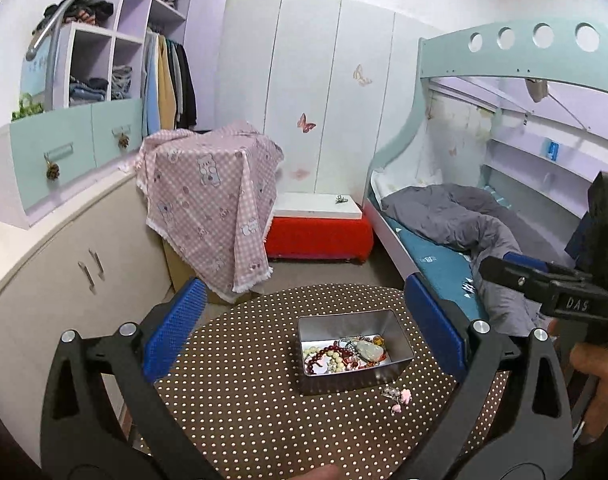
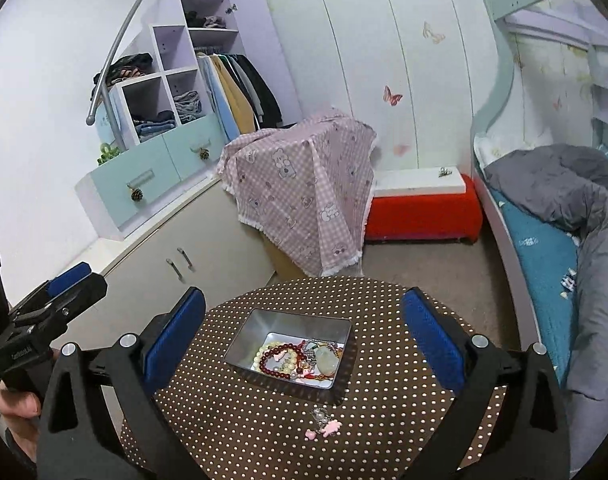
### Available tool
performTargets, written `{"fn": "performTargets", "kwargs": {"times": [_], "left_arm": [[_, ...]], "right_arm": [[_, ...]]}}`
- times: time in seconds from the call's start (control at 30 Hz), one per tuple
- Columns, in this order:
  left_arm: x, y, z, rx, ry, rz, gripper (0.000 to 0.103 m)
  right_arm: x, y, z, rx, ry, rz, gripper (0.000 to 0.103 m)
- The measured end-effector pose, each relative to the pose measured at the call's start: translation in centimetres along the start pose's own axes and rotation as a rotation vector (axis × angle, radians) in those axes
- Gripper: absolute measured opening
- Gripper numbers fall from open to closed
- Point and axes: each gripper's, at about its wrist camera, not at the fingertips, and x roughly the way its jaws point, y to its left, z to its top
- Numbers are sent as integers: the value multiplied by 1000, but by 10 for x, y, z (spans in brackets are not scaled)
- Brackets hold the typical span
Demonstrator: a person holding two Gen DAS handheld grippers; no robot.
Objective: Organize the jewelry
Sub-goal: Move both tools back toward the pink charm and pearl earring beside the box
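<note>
Colours on the dotty tabletop

The tabletop [image 2: 264,432] is brown with little white dots. The tin box [image 2: 288,320] is shiny silver. In it lie dark red beads [image 2: 278,360], cream beads [image 2: 264,350] and a pale green stone [image 2: 328,362]. A pink charm [image 2: 327,428] lies on the tabletop. Each claw [image 1: 304,320] is black with blue pads [image 1: 176,328]. The cloth [image 2: 304,192] is pink checks with bears. The bench [image 2: 423,208] is red.

Reads "DAS" in pale raised letters on the black body of the right gripper [image 1: 499,266], seen from the left wrist view. Faint white lettering on the left gripper [image 2: 74,280] in the right wrist view, too small to make out.
</note>
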Motion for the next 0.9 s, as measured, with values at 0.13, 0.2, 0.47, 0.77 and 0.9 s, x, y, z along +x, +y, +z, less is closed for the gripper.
{"fn": "performTargets", "kwargs": {"times": [0.13,0.2,0.47,0.77,0.9], "left_arm": [[-7,0,-9,-3,-7,16,97],[-9,1,-14,-12,-8,30,97],[-11,12,-43,-45,27,57,97],[3,18,-79,-56,116,69,97],[10,16,-91,-55,148,69,97]], "right_arm": [[-7,4,-7,-23,6,-5,95],[-8,5,-13,-27,18,-5,95],[1,-6,-56,3,107,-88,95],[49,-15,-120,53,281,-180,95],[71,-9,-134,40,329,-191,89]]}}
